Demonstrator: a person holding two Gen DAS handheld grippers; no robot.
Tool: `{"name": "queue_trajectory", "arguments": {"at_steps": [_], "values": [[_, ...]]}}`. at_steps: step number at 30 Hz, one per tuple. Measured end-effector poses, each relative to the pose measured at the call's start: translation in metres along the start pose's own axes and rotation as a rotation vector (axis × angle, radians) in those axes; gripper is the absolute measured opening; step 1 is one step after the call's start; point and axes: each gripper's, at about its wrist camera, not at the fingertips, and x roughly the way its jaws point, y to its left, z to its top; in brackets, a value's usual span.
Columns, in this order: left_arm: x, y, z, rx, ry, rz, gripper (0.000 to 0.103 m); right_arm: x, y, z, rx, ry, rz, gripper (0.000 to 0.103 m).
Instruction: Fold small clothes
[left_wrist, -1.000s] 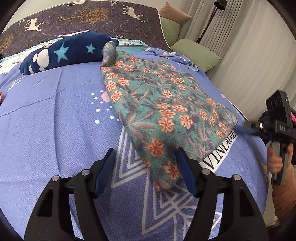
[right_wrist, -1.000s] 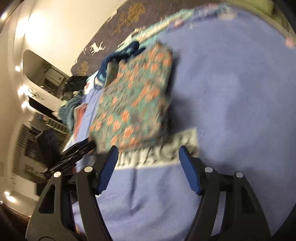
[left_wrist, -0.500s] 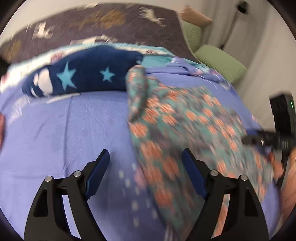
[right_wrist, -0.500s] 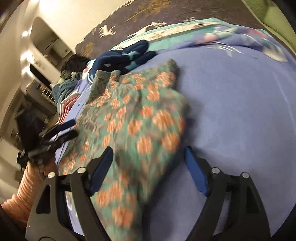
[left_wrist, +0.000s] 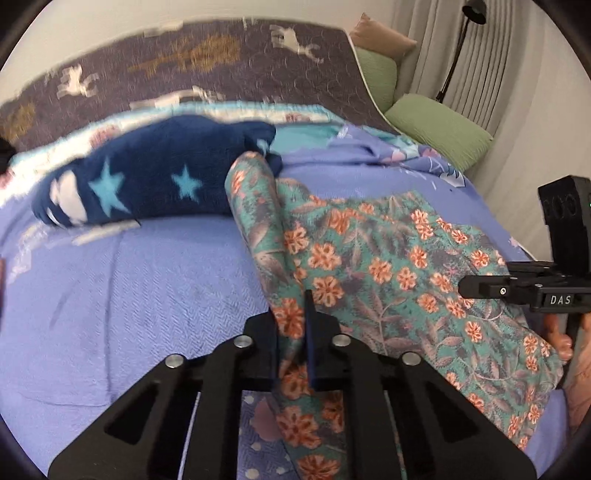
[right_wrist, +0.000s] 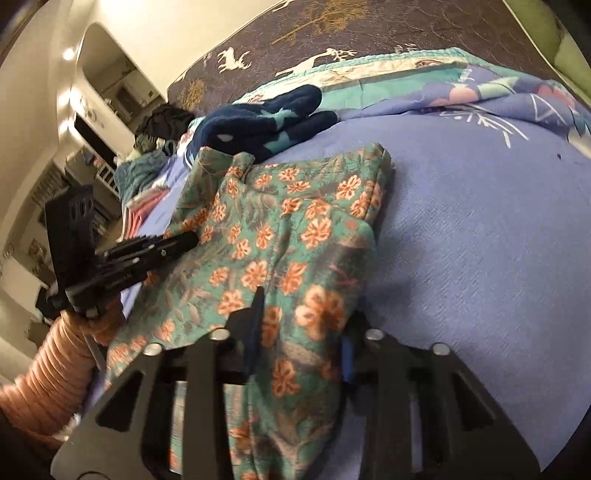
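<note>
Moved: both tongs were wide open a second ago, now they're pinched onto the floral garment (left_wrist: 373, 266).
Left tongs (left_wrist: 291, 332): clamped on a cloth edge, bottom centre.
Right tongs (right_wrist: 295, 332): squeezed on bunched cloth, bottom centre.
Garment: centre frame, on the purple bed cover (left_wrist: 129, 288).
Star blanket (left_wrist: 147, 184): upper left, touching the garment's far end.

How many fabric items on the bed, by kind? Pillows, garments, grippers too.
Floral garments: 1, the floral cloth, pinched by left gripper and right gripper
Navy star fleeces: 1
Green pillows: 2
Tan pillows: 1
Purple bedspread: 1
Grippers: 2
Total: 8
</note>
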Motion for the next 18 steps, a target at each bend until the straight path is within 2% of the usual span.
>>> {"name": "queue_trajectory", "arguments": {"at_steps": [3, 7, 13, 18], "values": [[-0.027, -0.018, 0.001, 0.048, -0.082, 0.051, 0.009, -0.024, 0.028, -0.005, -0.085, -0.081, -0.070, 0.023], [-0.076, -0.047, 0.006, 0.114, -0.199, 0.103, 0.009, -0.069, 0.060, -0.011, -0.153, -0.187, -0.113, 0.022], [-0.138, -0.082, 0.018, 0.143, -0.316, 0.095, 0.008, -0.134, 0.098, -0.026, -0.228, -0.348, -0.226, 0.022], [-0.170, -0.121, 0.025, 0.205, -0.401, 0.093, 0.008, -0.187, 0.103, -0.033, -0.245, -0.458, -0.290, 0.022]]}}
